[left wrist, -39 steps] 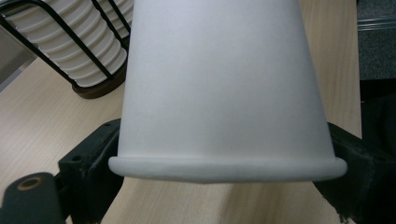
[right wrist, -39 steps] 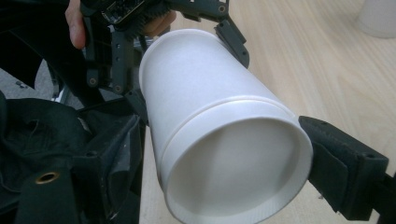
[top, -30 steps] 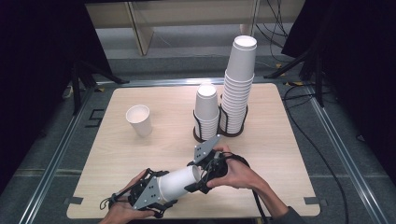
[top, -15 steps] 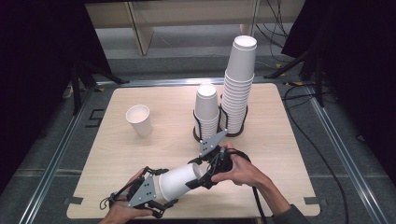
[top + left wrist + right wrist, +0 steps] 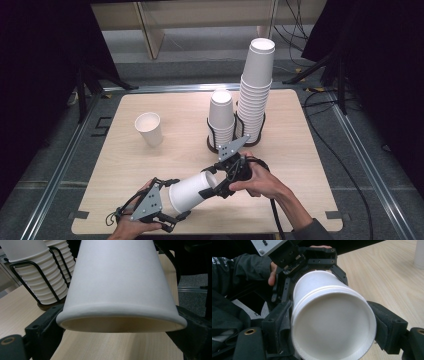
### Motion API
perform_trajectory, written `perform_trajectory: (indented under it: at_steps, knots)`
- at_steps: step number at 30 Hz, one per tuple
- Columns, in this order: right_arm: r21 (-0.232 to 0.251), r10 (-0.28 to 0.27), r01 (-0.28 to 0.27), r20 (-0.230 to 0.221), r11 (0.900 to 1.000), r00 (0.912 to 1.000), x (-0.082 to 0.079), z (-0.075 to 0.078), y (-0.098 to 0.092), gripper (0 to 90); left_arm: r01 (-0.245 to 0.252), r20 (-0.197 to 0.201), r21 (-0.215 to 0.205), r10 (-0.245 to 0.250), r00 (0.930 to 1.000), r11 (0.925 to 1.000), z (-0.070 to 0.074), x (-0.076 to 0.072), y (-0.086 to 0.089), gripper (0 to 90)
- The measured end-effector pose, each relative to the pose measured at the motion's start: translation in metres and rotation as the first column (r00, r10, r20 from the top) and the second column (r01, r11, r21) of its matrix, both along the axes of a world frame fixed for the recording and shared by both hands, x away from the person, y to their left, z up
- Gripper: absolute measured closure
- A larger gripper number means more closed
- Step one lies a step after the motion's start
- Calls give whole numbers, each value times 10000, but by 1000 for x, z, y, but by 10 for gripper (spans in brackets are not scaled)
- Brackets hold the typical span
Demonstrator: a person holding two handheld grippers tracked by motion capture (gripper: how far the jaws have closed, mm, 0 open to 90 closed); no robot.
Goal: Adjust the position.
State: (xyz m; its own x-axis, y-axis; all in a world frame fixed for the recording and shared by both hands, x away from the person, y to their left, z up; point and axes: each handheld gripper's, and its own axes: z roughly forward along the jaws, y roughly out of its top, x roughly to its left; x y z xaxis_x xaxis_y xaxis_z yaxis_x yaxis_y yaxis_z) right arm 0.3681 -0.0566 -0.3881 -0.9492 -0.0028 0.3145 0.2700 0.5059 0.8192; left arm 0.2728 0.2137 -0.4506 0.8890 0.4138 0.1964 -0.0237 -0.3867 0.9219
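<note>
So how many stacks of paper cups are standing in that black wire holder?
2. A short stack stands in the left side of the black wire holder, and a tall stack in its right side, close beside it. None seems hidden behind them.

On the light wooden table, a single white paper cup stands left of 2 racked white paper cup stacks (rear centre).
</note>
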Motion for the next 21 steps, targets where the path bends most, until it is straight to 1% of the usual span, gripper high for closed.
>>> perform_trajectory:
  at_steps: [1,3,4,5,6,7,8,9,10,11,12,13,14,15,16,17,18,19,20,21]
  knots:
    - [8,24,-24,-48,10000,10000,1,-1,0,251,-22,14,-51,22,10000,10000,0,0,0,76]
    - [55,-38,39,-174,10000,9998,2,-2,-1,247,-30,50,24,30,10000,10000,1,0,-2,85]
    - [-1,-31,31,-159,10000,9999,2,-2,-1,245,-40,71,125,39,10000,9999,0,0,-2,88]
    - [-74,-74,73,-62,9999,10000,2,-2,-1,242,-135,57,332,133,9999,9994,1,0,-2,90]
    - [-157,-126,127,88,9998,9999,1,-2,0,238,-112,-4,357,113,9999,9993,0,1,-2,93]
    - [-490,-272,272,19,9984,9996,-2,0,1,229,-131,58,455,129,9999,9989,0,1,-2,94]
    - [-809,-344,373,372,9960,9987,-3,1,2,215,-221,5,582,221,9998,9981,1,1,-1,97]
    - [-1022,-433,508,741,9935,9963,-5,2,3,207,-201,-104,654,208,9997,9977,1,1,-1,97]
    - [-1223,-429,555,1039,9909,9937,-6,3,4,202,-211,-100,833,220,9997,9963,1,2,-1,98]
    - [-1327,-304,490,1387,9899,9899,-8,5,6,200,-225,-112,895,236,9997,9957,1,2,-1,100]
    - [-1440,-280,551,1839,9880,9825,-10,7,7,193,-229,-280,1003,258,9993,9947,1,1,-1,101]
    - [-1695,-234,629,2258,9835,9739,-12,10,8,192,-143,-280,1048,173,9995,9944,0,2,-2,101]
    - [-1974,-176,690,2513,9779,9677,-16,11,10,187,-179,-301,1250,218,9993,9920,0,2,-2,101]
    - [-2188,-64,696,2773,9733,9608,-19,13,12,184,-172,-443,1447,239,9987,9893,1,2,-2,102]
    - [-2327,113,638,3077,9704,9514,-22,15,14,185,-194,-417,1509,260,9988,9884,0,2,-3,102]
    - [-2546,87,812,3335,9636,9427,-26,17,16,184,-159,-522,1709,252,9983,9852,0,1,-4,102]
    - [-2768,345,758,3734,9579,9270,-28,18,19,185,-135,-534,1684,229,9983,9856,-1,2,-5,102]
    - [-3041,482,852,4058,9488,9127,-31,18,22,184,-107,-493,1797,199,9986,9837,-1,2,-5,102]
    - [-3200,648,832,4260,9438,9024,-34,18,24,186,-95,-608,1867,212,9979,9824,0,1,-5,103]
    - [-3337,762,845,4409,9389,8943,-37,18,26,186,-101,-634,1907,226,9977,9816,0,0,-6,103]
